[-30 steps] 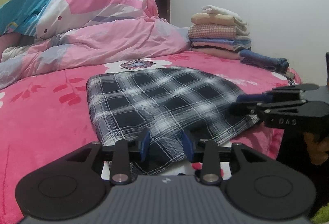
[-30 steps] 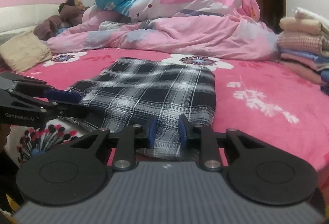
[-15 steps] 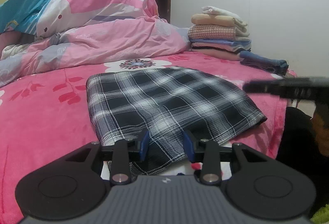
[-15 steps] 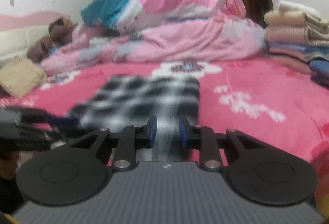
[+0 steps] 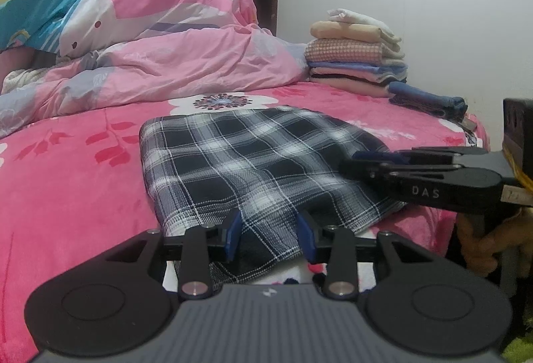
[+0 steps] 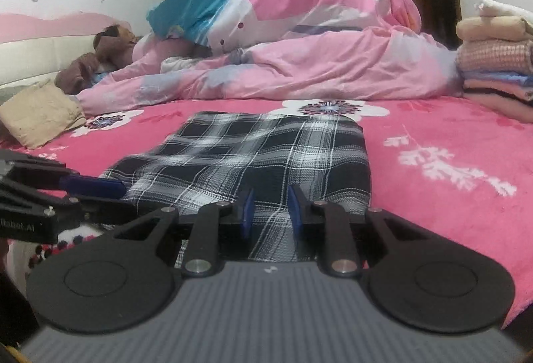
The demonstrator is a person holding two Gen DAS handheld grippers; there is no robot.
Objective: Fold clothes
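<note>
Shirt lies flat on bed, near its front edge. Quilt heaped behind it. Folded stack at back right, beside quilt.

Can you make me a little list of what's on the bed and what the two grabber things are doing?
garment: black and white plaid cloth, folded, flat on the bed
bed cover: bright pink fleece blanket with flowers
left gripper: at the cloth's near edge, jaws apart, fabric between them
right gripper: at the same near edge, jaws apart, fabric between them
grip: cannot tell if either one is pinching the cloth
behind: rumpled pale pink duvet
far corner: stack of folded clothes
other: beige cushion
</note>
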